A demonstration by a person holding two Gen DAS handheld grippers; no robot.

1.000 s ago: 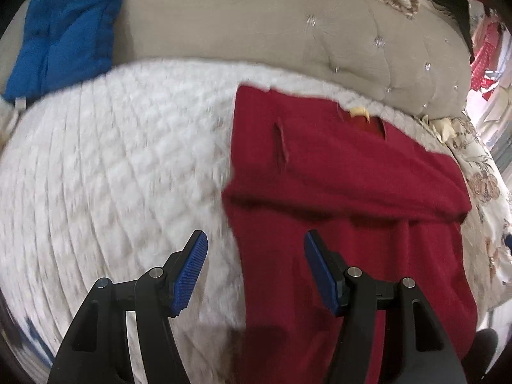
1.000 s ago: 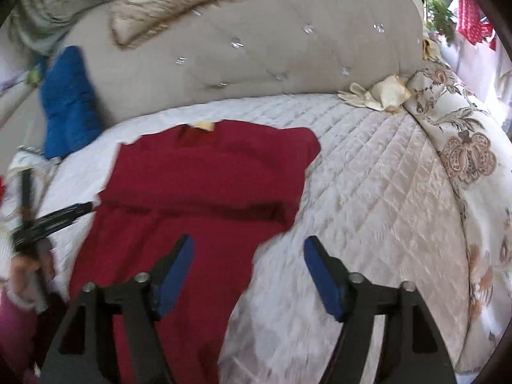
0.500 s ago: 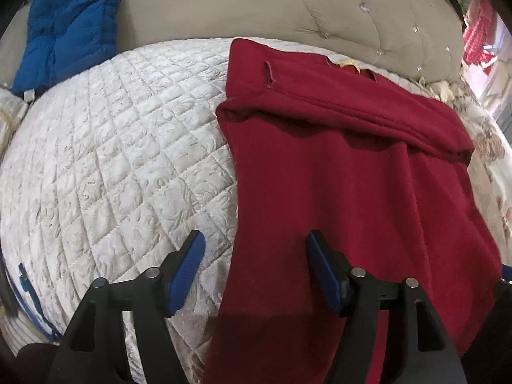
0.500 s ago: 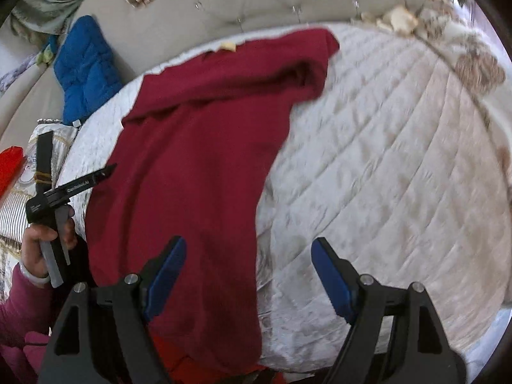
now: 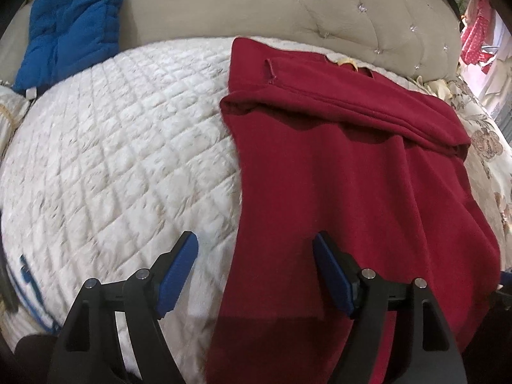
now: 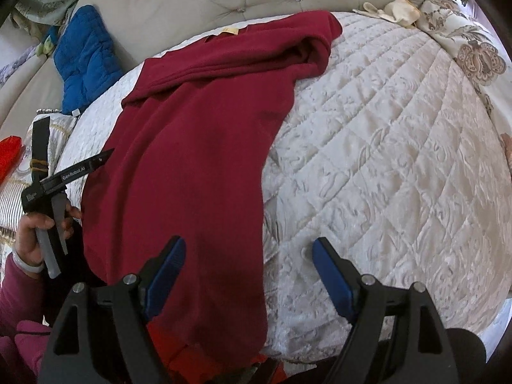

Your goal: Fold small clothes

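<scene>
A dark red garment (image 5: 345,172) lies lengthwise on the white quilted bed (image 5: 112,147), its sleeves folded across the upper part near the yellow neck label (image 5: 347,61). Its lower end hangs over the near bed edge. My left gripper (image 5: 256,272) is open and empty, hovering over the garment's left edge near the hem. In the right wrist view the garment (image 6: 198,160) fills the left half; my right gripper (image 6: 248,275) is open and empty over its right edge. The left gripper (image 6: 76,169) shows there at the far left, held in a hand.
A beige tufted headboard (image 5: 256,3) runs along the back. A blue cushion (image 5: 70,22) leans at the back left, also seen in the right wrist view (image 6: 86,54). A floral bedspread (image 6: 473,54) and cream cloth (image 6: 396,12) lie at the right. A red object (image 6: 9,153) sits far left.
Both grippers pulled back toward the near bed edge and the garment's hem over the second, staying open. In the last half second the views shifted only slightly.
</scene>
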